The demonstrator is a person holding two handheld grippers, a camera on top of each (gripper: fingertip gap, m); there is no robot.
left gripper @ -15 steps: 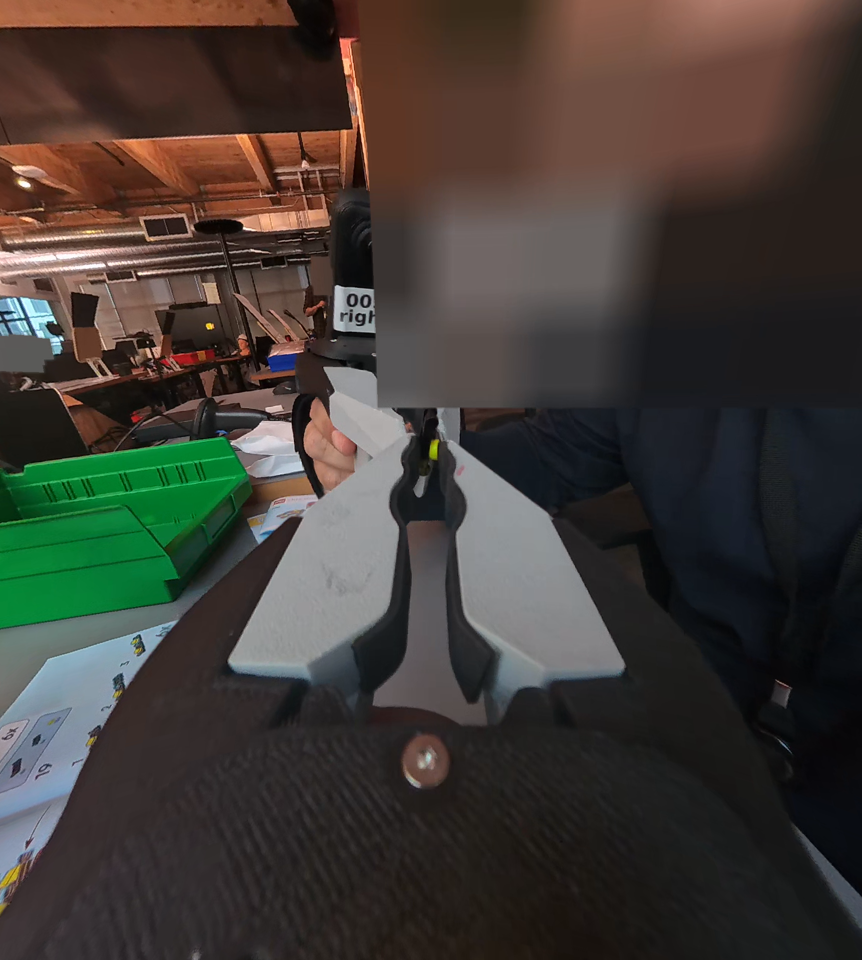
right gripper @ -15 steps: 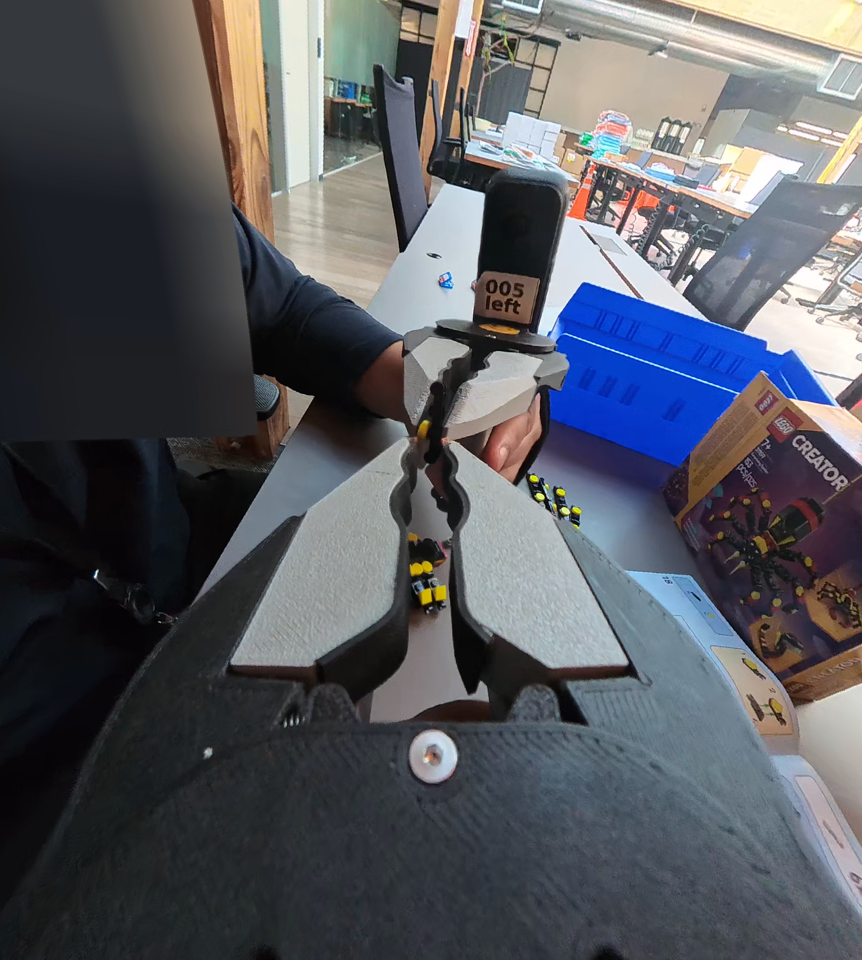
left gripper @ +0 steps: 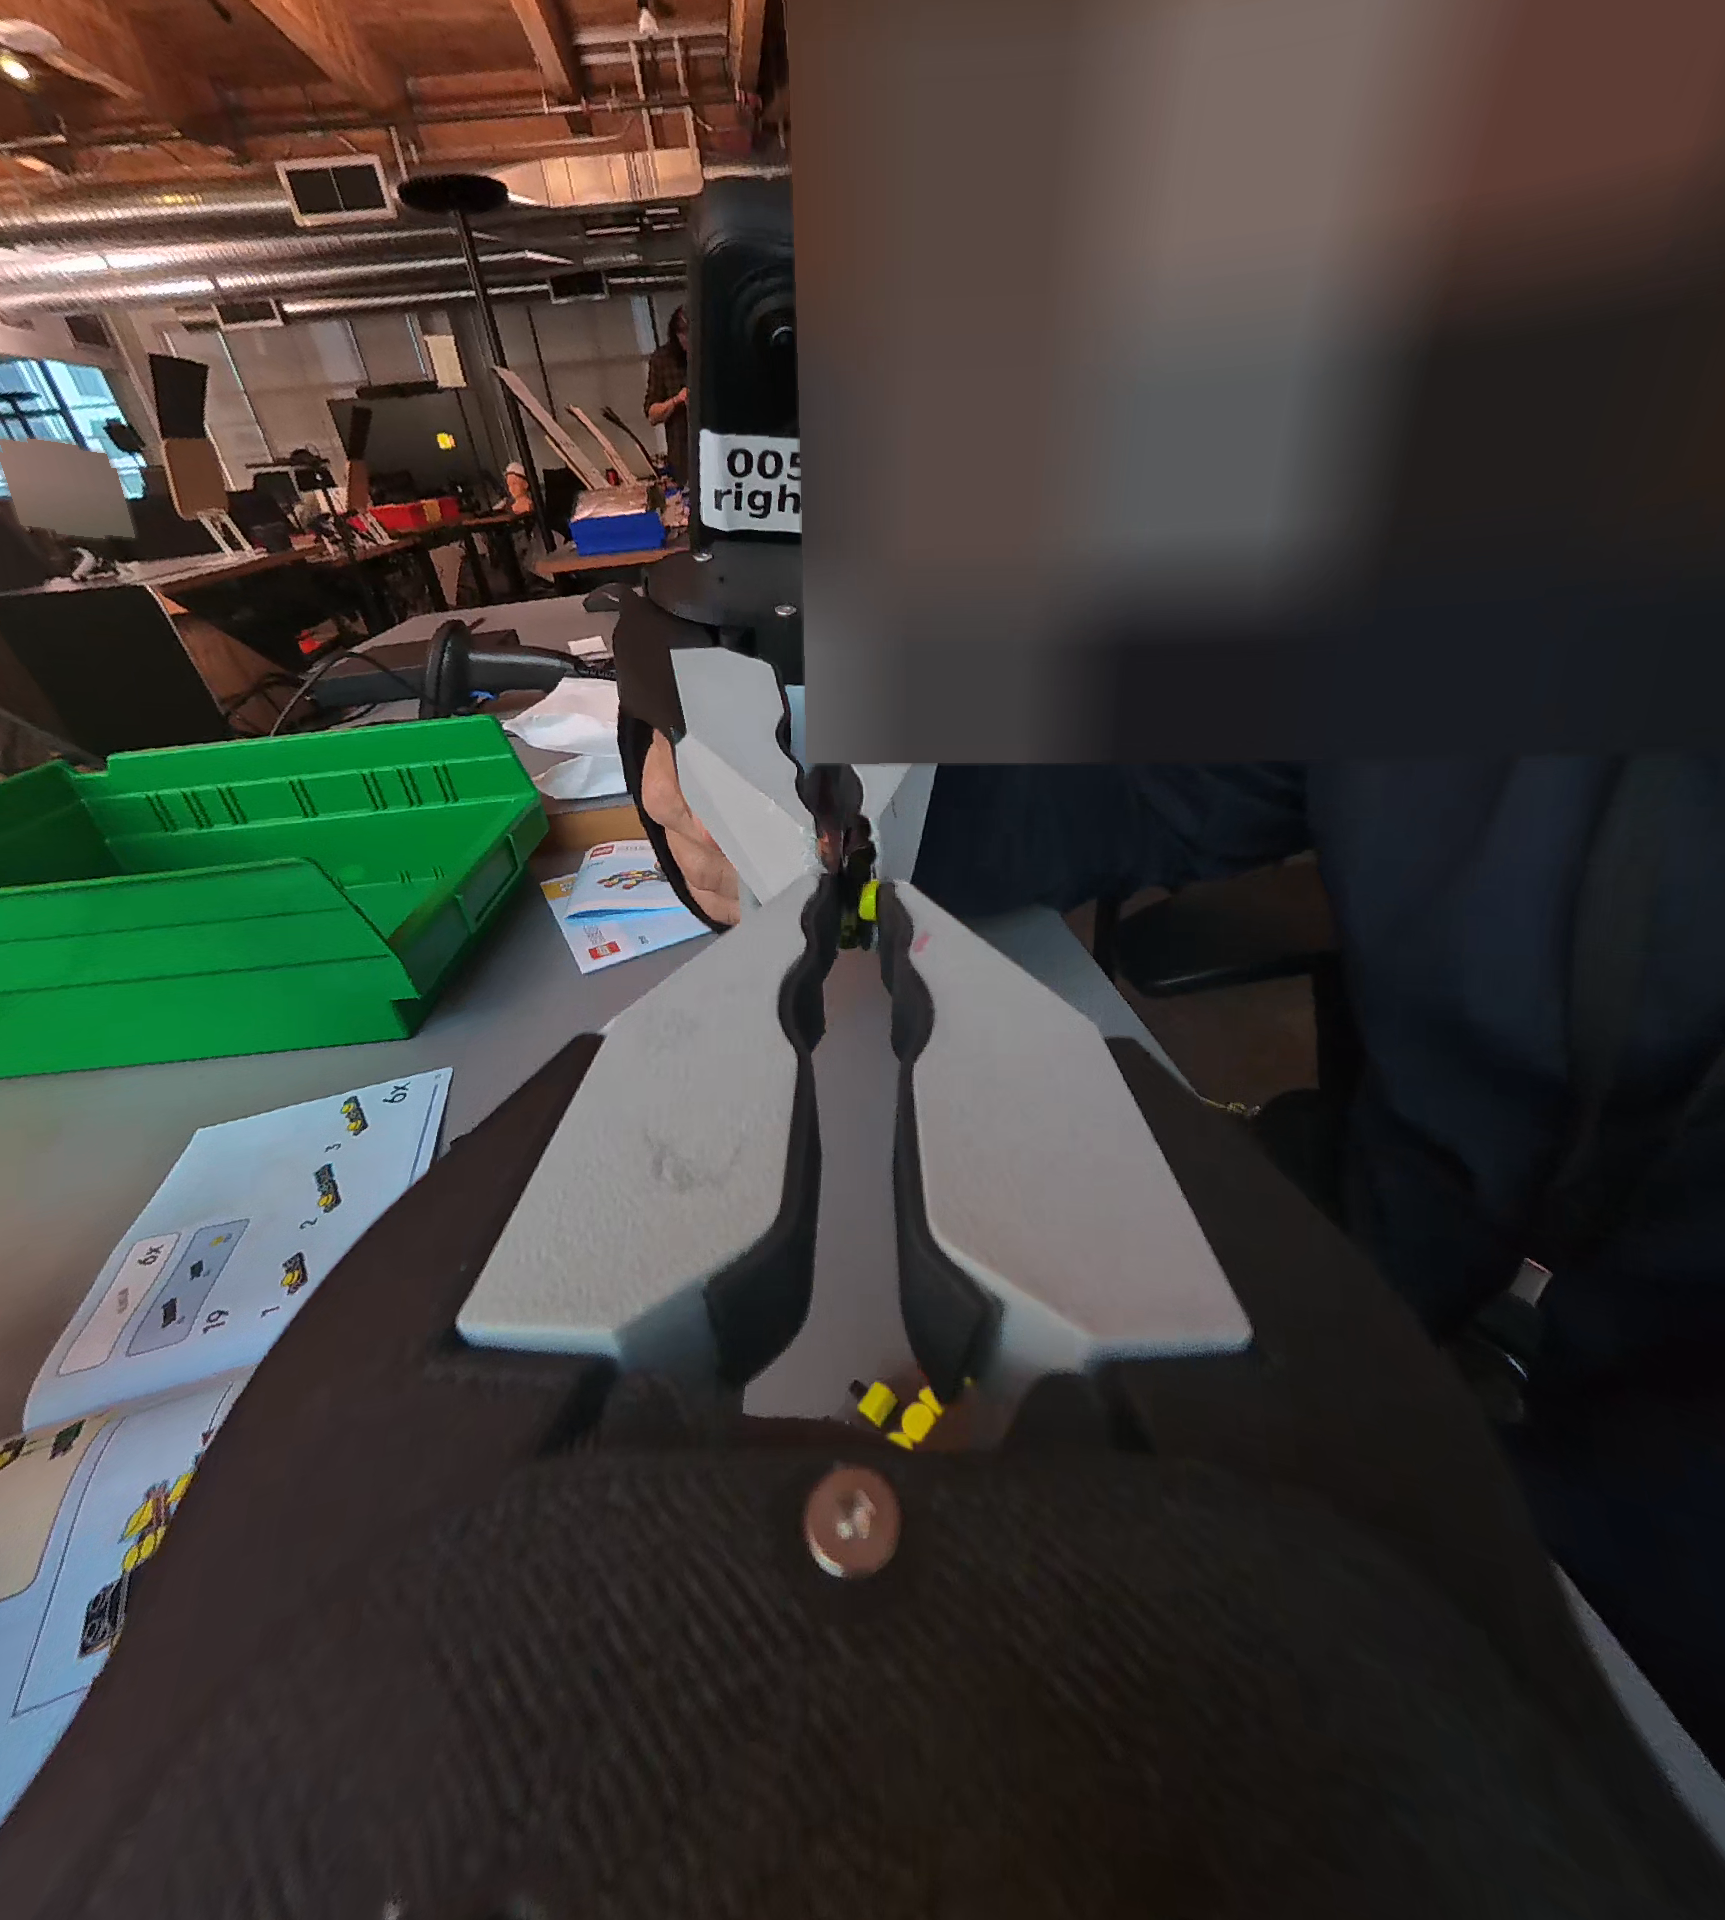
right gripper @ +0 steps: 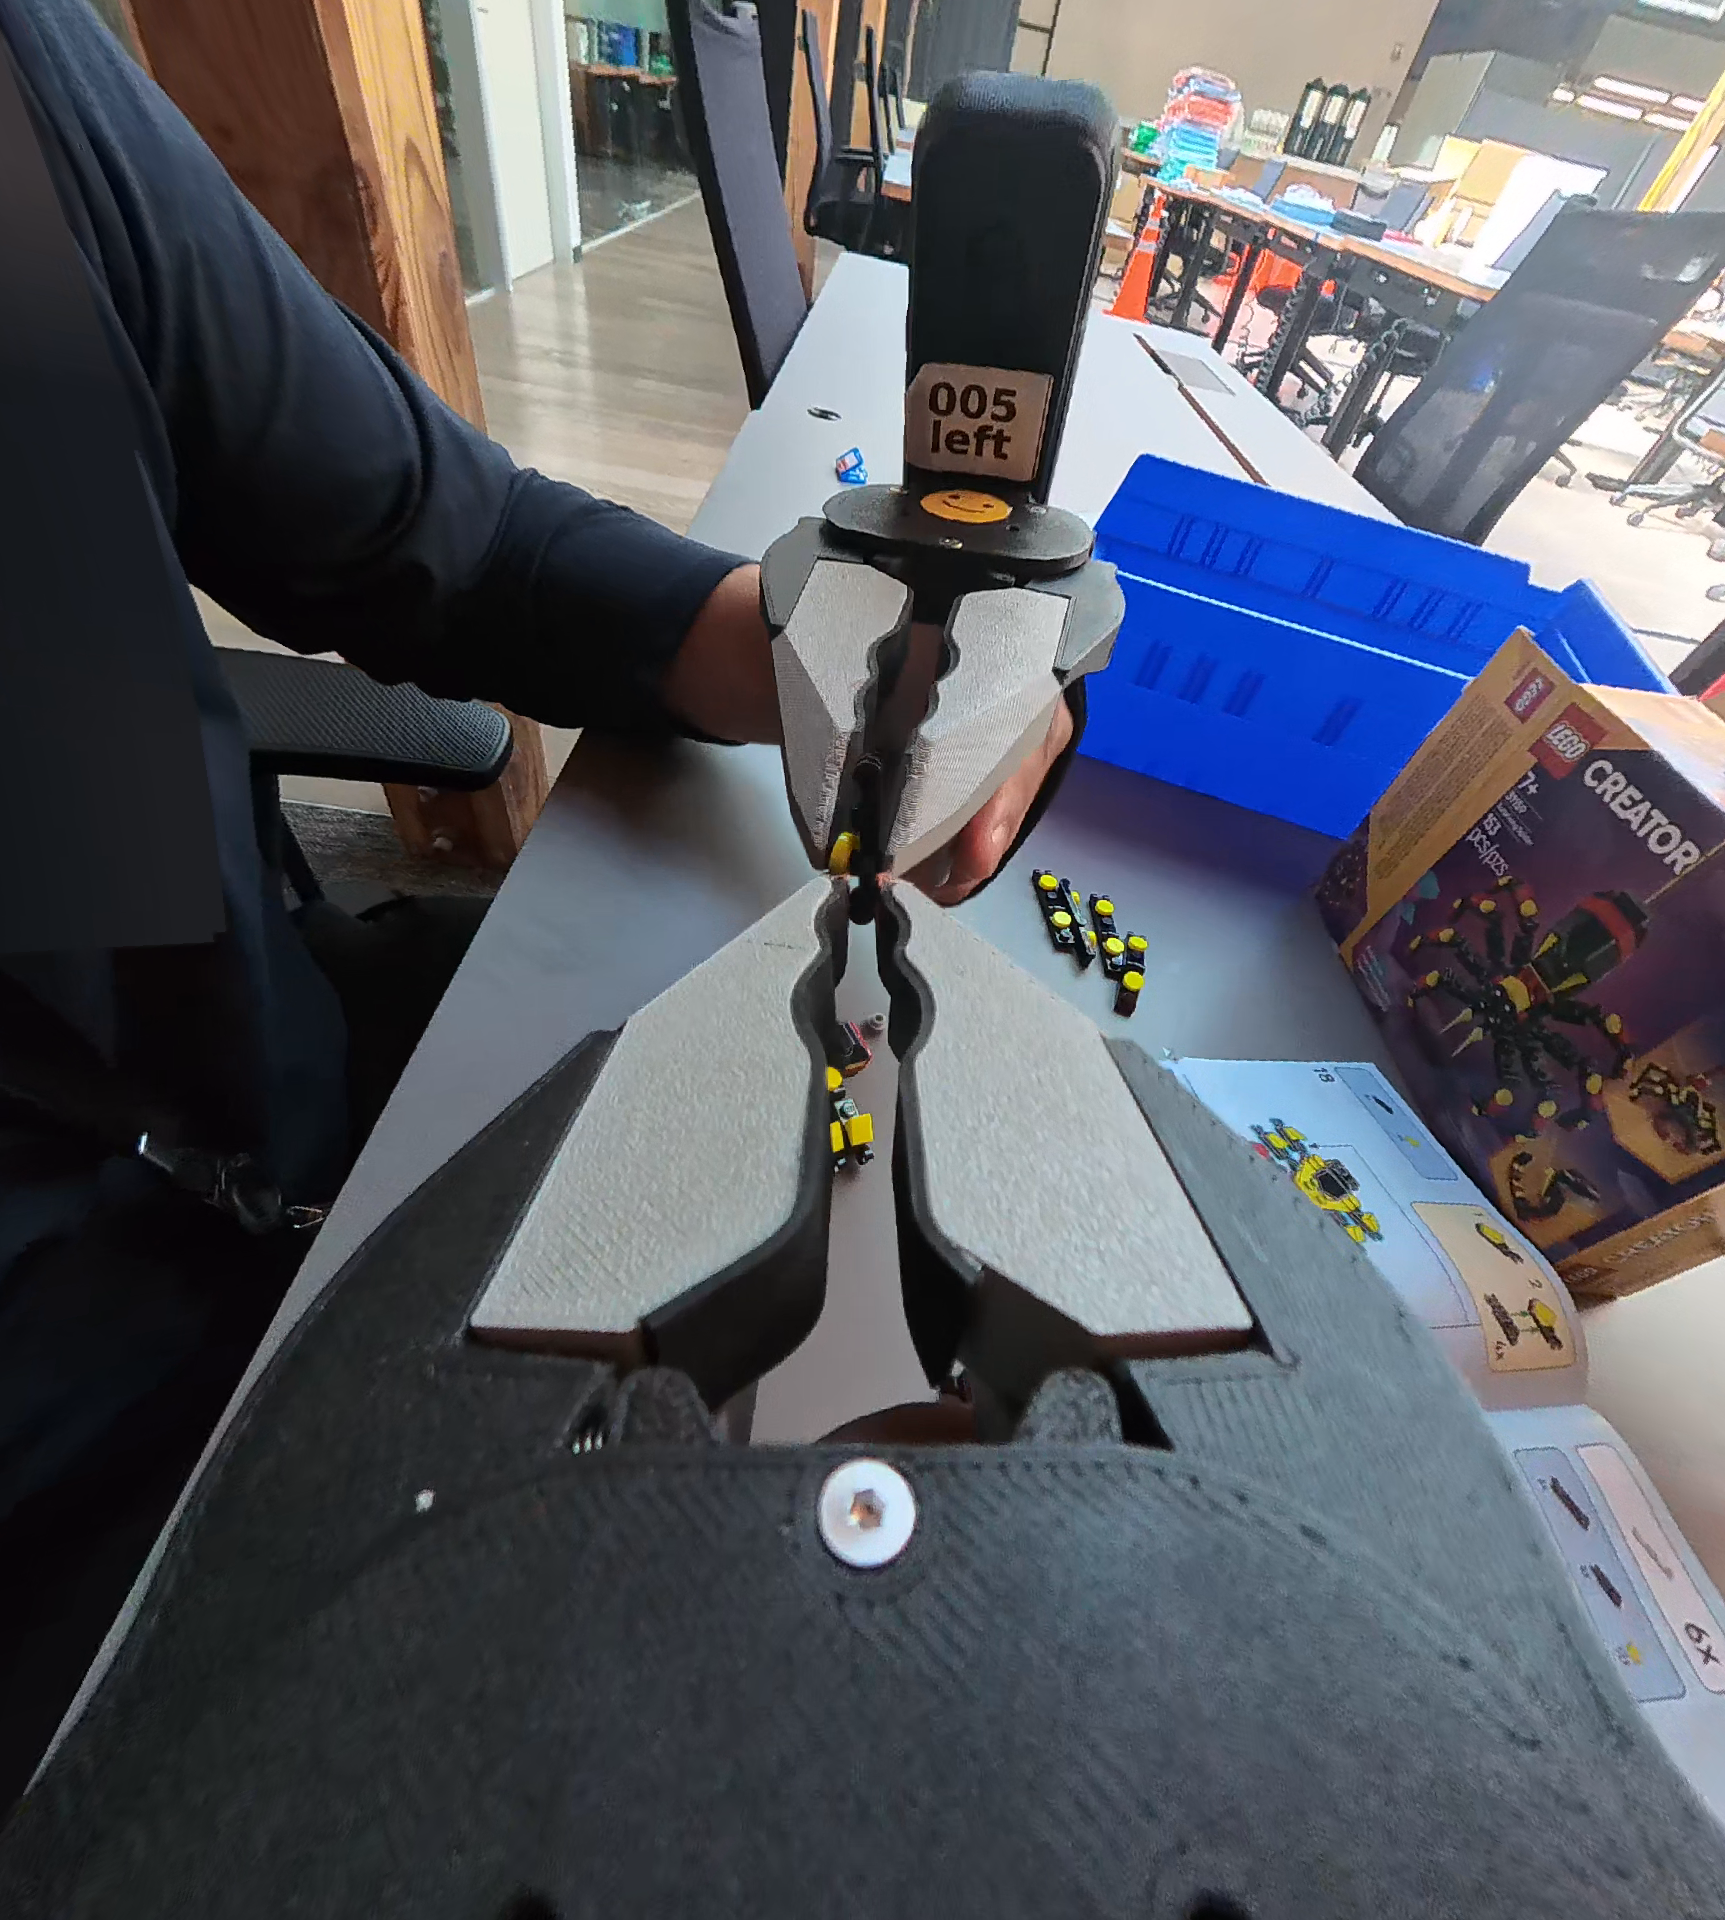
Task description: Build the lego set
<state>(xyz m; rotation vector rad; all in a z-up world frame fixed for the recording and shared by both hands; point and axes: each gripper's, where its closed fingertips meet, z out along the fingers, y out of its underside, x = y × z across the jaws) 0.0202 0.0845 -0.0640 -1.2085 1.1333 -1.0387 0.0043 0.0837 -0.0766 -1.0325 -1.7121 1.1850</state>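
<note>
We pinch the slim black-and-yellow plastic lego strip [right gripper: 856, 844] tip to tip: left gripper [right gripper: 863, 868] clamps its far end, right gripper [right gripper: 863, 914] its near end, the strip's length running along both jaw lines.

My two wrist cameras face each other close over the counter [right gripper: 629, 831]: the left looks toward the green bin [left gripper: 214, 883], the right toward the blue bin [right gripper: 1305, 665]. Both share the meeting jaw tips and the instruction booklet [left gripper: 245, 1226].

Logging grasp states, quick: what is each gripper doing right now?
Left gripper: shut on the black-and-yellow lego piece.
Right gripper: shut on the same lego piece, tip to tip with the left.
</note>
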